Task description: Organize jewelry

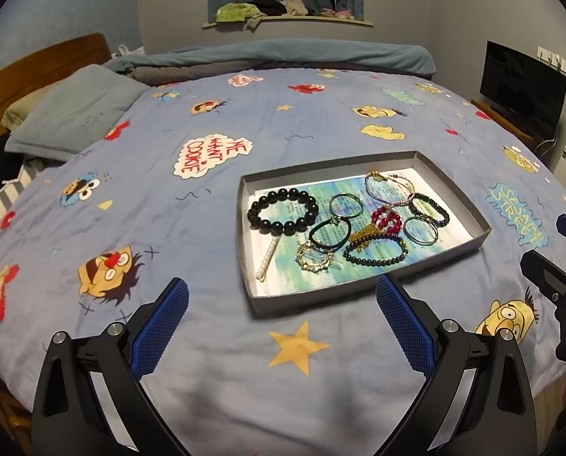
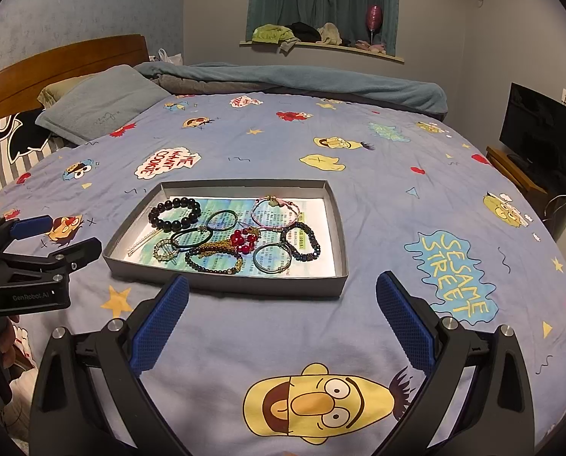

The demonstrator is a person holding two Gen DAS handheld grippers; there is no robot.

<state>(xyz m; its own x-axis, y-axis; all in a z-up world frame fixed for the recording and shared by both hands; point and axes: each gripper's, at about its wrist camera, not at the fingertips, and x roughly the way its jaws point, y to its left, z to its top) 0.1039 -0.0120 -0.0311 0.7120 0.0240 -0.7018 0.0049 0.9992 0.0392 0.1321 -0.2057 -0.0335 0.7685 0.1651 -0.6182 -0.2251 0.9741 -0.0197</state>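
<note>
A shallow grey tray (image 1: 362, 292) (image 2: 226, 285) lies on the bed and holds several pieces of jewelry. Among them are a black bead bracelet (image 1: 283, 211) (image 2: 174, 212), a red bead bracelet (image 1: 387, 220) (image 2: 244, 242), a gold chain (image 1: 362, 237) (image 2: 216, 247) and a pearl hair clip (image 1: 267, 258) (image 2: 142, 242). My left gripper (image 1: 283, 292) hovers open just in front of the tray's near edge. My right gripper (image 2: 283, 288) is open too, at the tray's near right edge. Neither holds anything. Each gripper shows at the side of the other's view.
The bed is covered by a blue cartoon-print sheet (image 1: 169, 209) (image 2: 378, 190). Grey pillows (image 1: 74, 114) (image 2: 100, 106) and a wooden headboard (image 2: 62, 60) lie at the far left, a folded blanket (image 1: 283, 55) at the back, a TV (image 1: 522, 87) on a stand at the right.
</note>
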